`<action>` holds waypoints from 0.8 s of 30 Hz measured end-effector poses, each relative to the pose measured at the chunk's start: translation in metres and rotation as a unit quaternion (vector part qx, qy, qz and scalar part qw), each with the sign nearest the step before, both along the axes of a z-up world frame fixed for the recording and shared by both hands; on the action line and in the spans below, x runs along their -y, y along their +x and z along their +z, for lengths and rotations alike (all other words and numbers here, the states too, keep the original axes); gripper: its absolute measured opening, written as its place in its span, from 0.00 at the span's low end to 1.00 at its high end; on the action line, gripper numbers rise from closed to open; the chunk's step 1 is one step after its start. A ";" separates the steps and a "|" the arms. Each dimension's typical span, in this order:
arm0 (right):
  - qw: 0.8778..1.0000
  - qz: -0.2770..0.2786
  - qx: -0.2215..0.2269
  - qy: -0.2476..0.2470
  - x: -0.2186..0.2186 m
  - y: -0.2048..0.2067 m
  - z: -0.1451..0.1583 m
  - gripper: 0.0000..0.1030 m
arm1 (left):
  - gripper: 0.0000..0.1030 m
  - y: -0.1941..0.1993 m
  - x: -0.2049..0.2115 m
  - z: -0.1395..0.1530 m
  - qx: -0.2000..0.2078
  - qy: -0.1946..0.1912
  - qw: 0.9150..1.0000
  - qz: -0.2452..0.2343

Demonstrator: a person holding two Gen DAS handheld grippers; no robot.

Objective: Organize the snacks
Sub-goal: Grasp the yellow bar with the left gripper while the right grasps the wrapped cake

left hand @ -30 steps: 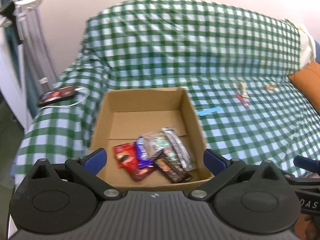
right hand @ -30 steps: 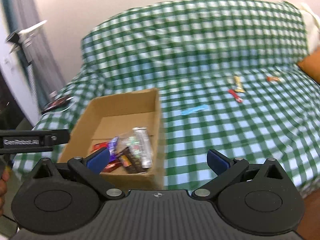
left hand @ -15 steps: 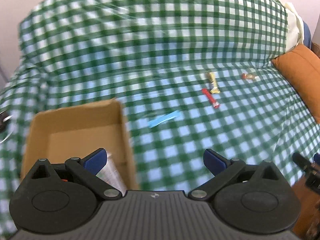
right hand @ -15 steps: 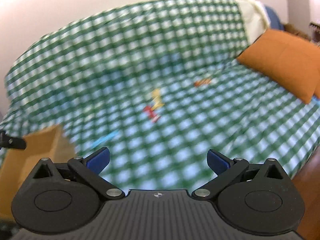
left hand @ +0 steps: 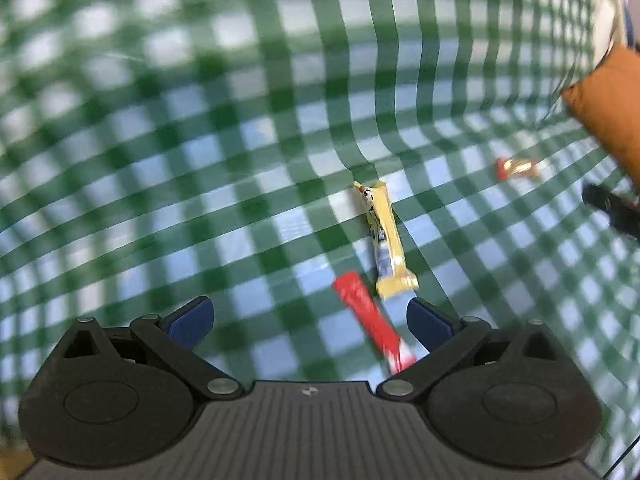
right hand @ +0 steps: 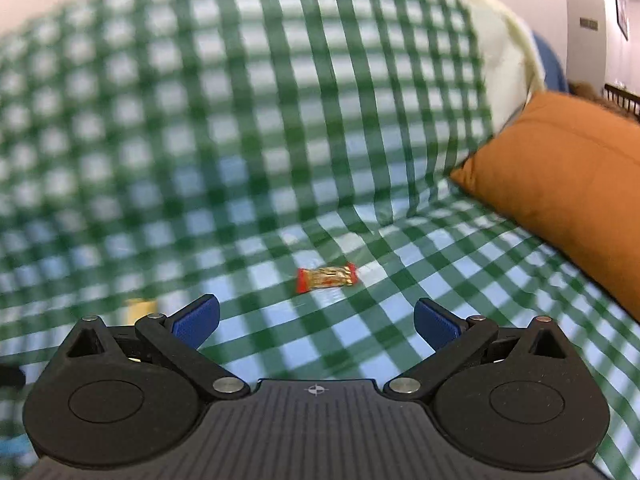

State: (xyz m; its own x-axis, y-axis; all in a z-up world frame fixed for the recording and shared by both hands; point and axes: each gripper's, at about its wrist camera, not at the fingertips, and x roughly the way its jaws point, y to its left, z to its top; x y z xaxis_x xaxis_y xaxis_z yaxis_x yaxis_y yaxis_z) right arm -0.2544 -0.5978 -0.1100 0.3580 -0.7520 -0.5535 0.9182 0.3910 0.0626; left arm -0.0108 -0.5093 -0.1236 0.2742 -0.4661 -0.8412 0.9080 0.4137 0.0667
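My left gripper hangs open just above the checked cover, empty. A red stick snack lies between its fingers, close to the right fingertip. A yellow bar lies just beyond it. Farther right sits a small red-and-gold candy. My right gripper is open and empty too, with the same red-and-gold candy lying a short way ahead of its fingertips. A bit of the yellow bar shows at the left. The cardboard box is out of both views.
A green-and-white checked cover drapes the sofa seat and back. An orange cushion leans at the right, also seen as an orange cushion in the left wrist view. The other gripper's dark tip shows at the right edge.
Both grippers swung right, away from the box, and moved in close to the loose snacks. The box has left both views. Both stay open.
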 end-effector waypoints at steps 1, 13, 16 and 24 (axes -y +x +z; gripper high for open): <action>1.000 -0.001 -0.003 0.006 0.020 0.009 -0.010 1.00 | 1.00 0.004 0.016 -0.011 -0.007 0.004 1.000 -0.005; 0.999 -0.032 -0.002 -0.001 0.134 0.059 -0.125 1.00 | 1.00 0.022 0.092 -0.089 -0.019 -0.008 0.999 -0.047; 0.999 -0.032 -0.001 0.000 0.136 0.060 -0.126 1.00 | 1.00 0.021 0.089 -0.091 -0.011 -0.025 0.999 -0.044; 0.999 -0.033 -0.023 -0.004 0.136 0.067 -0.128 1.00 | 1.00 0.019 0.090 -0.091 -0.009 -0.025 0.998 -0.049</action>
State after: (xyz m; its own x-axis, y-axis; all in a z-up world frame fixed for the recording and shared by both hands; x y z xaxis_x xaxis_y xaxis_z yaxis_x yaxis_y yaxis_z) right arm -0.1875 -0.7339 -0.2382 0.2817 -0.7776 -0.5621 0.9440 0.3294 0.0175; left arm 0.0085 -0.5997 -0.2149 0.2102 -0.5321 -0.8202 0.9453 0.3247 0.0316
